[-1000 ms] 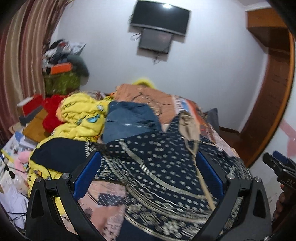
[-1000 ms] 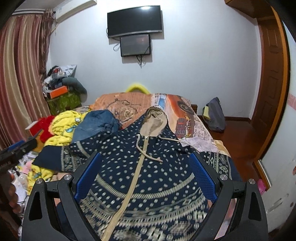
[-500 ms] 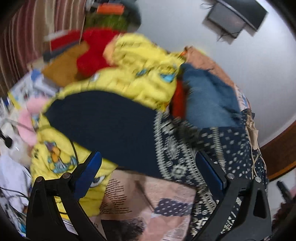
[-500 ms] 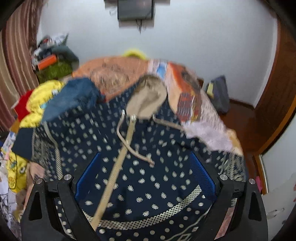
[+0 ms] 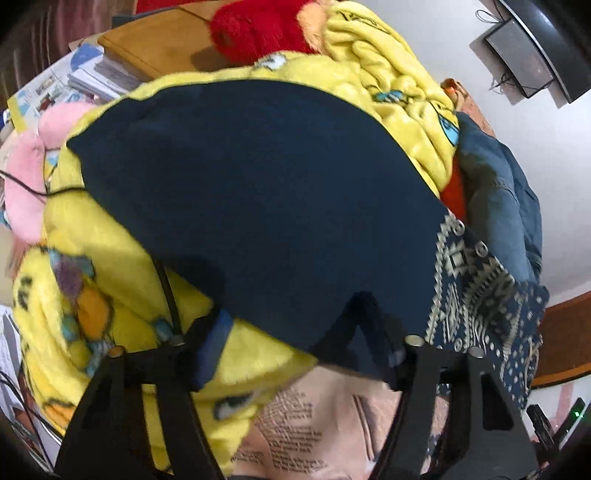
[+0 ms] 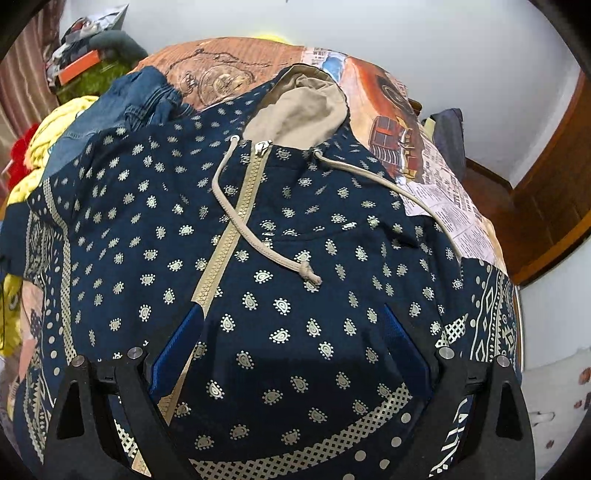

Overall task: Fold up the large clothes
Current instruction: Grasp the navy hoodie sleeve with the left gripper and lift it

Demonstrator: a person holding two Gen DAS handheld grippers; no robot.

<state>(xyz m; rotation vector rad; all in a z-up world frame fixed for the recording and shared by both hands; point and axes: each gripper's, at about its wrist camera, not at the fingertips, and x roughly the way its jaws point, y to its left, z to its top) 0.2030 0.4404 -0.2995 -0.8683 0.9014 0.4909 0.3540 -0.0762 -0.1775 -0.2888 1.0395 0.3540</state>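
The navy patterned hoodie lay face up and spread across the bed, zipper closed and running down its front, beige hood pointing toward the far wall, one drawstring looped loosely over the chest. As far as I could judge, the folding had barely begun: the body was flat and unfolded, and neither side had been brought in over the front. My right gripper hung low over the lower chest with its blue-padded fingers spread wide; nothing was between them, though I could not tell whether the tips touched the cloth. My left gripper was down at the plain navy cuff of the sleeve, which stretched off the bed's side and lay on a yellow cartoon blanket, with a red plush toy and a bundle of denim close by. One of its fingers sat on the blanket beside the cuff's edge, the other seemed to sit over the navy fabric, so the jaws were parted around that edge but had not yet clamped it, by my reading. What was left, I reckoned, was nearly everything: pinch the cuff, carry the sleeve across the chest, do likewise on the other side, then fold the body up.
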